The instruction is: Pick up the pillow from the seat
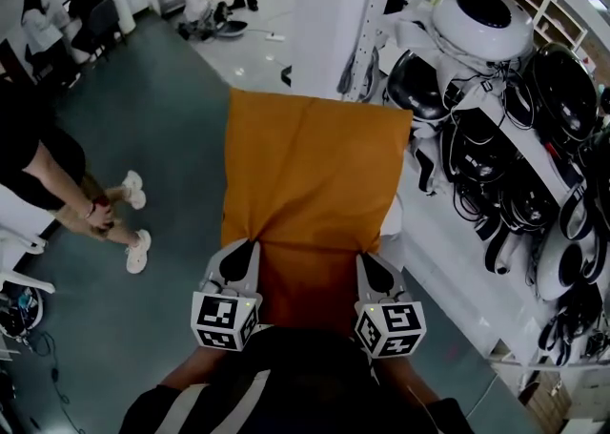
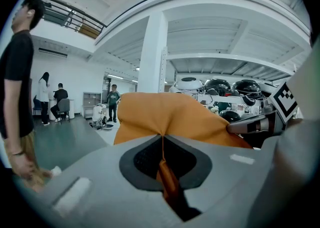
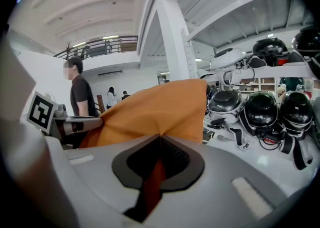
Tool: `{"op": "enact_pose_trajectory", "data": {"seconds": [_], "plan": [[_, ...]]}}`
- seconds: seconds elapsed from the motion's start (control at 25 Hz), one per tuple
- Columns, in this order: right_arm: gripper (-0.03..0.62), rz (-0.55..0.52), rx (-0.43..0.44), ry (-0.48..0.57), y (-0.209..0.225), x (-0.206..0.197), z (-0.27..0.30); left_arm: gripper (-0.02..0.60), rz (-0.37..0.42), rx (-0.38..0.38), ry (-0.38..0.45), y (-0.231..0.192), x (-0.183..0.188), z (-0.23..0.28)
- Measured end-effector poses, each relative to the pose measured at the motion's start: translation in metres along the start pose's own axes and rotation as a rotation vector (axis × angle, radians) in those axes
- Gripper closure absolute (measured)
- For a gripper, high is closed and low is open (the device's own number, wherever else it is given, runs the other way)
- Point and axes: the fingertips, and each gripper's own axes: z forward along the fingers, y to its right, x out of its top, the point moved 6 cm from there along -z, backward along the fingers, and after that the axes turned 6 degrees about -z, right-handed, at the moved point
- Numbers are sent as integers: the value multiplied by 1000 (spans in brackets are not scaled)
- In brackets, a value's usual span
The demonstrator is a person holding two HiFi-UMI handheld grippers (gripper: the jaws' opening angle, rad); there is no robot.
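Note:
The orange pillow [image 1: 310,184] hangs flat in the air in front of me, held by its near edge. My left gripper [image 1: 240,256] is shut on the pillow's near left corner, and my right gripper [image 1: 375,265] is shut on the near right corner. In the left gripper view the orange fabric [image 2: 167,114] bunches into the closed jaws, with the right gripper [image 2: 252,126] seen across it. The right gripper view shows the same fabric [image 3: 157,111] pinched in its jaws and the left gripper [image 3: 75,123] at the far side. No seat is in view.
A white shelf unit [image 1: 515,184] with black and white helmets [image 1: 481,17] and cables runs along the right. A white pillar [image 1: 334,12] stands ahead. One person [image 1: 57,184] stands close on the left; others sit and stand at the far back.

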Motion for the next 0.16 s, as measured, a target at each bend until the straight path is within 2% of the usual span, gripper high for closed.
{"op": "enact_pose_trajectory", "data": {"seconds": [0.16], "plan": [[585,2,-4,-2,-1,0,1,572,0,0,0,-2,2,0]]}}
